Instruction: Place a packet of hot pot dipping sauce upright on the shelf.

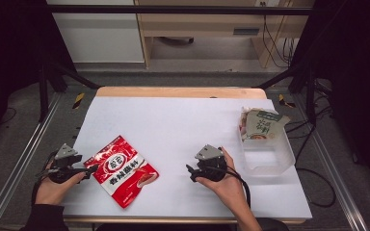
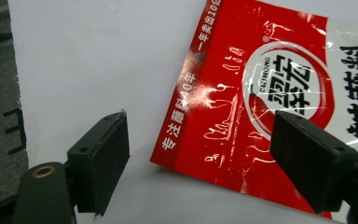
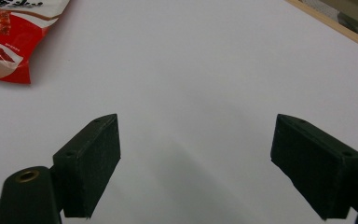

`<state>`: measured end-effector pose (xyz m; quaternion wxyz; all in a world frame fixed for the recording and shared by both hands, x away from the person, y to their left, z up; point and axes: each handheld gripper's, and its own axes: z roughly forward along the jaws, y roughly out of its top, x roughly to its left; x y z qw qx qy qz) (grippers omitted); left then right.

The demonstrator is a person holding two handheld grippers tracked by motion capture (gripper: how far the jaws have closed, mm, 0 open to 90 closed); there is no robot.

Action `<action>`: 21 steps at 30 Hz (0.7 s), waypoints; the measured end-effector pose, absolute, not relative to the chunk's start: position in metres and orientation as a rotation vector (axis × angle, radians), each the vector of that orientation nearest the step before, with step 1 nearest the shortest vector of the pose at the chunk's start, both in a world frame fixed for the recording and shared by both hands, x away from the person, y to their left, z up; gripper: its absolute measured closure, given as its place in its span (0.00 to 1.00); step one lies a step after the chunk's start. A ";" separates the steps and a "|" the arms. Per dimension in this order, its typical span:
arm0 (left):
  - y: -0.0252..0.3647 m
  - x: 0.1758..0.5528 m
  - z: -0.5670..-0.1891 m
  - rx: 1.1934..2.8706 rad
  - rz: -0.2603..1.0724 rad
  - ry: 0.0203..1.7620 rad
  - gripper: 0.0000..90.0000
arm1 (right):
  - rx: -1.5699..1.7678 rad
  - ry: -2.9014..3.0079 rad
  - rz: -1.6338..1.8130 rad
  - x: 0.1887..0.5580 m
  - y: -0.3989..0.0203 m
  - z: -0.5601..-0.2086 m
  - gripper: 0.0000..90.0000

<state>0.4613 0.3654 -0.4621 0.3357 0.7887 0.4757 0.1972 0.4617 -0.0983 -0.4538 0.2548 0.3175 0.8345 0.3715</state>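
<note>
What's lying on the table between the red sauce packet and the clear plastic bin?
Between the red sauce packet and the clear plastic bin, the high view shows just the right gripper in the person's hand over bare white tabletop.

A white-topped table (image 1: 188,120) with a wooden far edge stands on grey floor (image 1: 24,125). Behind it sit a white cabinet (image 1: 96,33) and a wooden desk (image 1: 197,21), cables (image 1: 274,43) hanging beside it

Open white table (image 1: 183,120) between red sachet (image 1: 121,170) at left and clear plastic bin (image 1: 268,150) at right.
</note>
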 end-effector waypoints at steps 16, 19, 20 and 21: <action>0.366 0.460 -0.463 2.058 0.445 1.258 0.41 | 0.855 2.283 0.995 0.462 -0.098 -0.455 0.18; 0.367 0.456 -0.459 2.014 0.435 1.249 0.46 | 0.853 2.285 0.993 0.462 -0.098 -0.455 0.18; 0.368 0.456 -0.458 2.003 0.419 1.245 0.48 | 0.852 2.286 0.992 0.462 -0.098 -0.455 0.18; 0.368 0.455 -0.457 1.992 0.404 1.242 0.50 | 0.852 2.287 0.990 0.462 -0.098 -0.455 0.18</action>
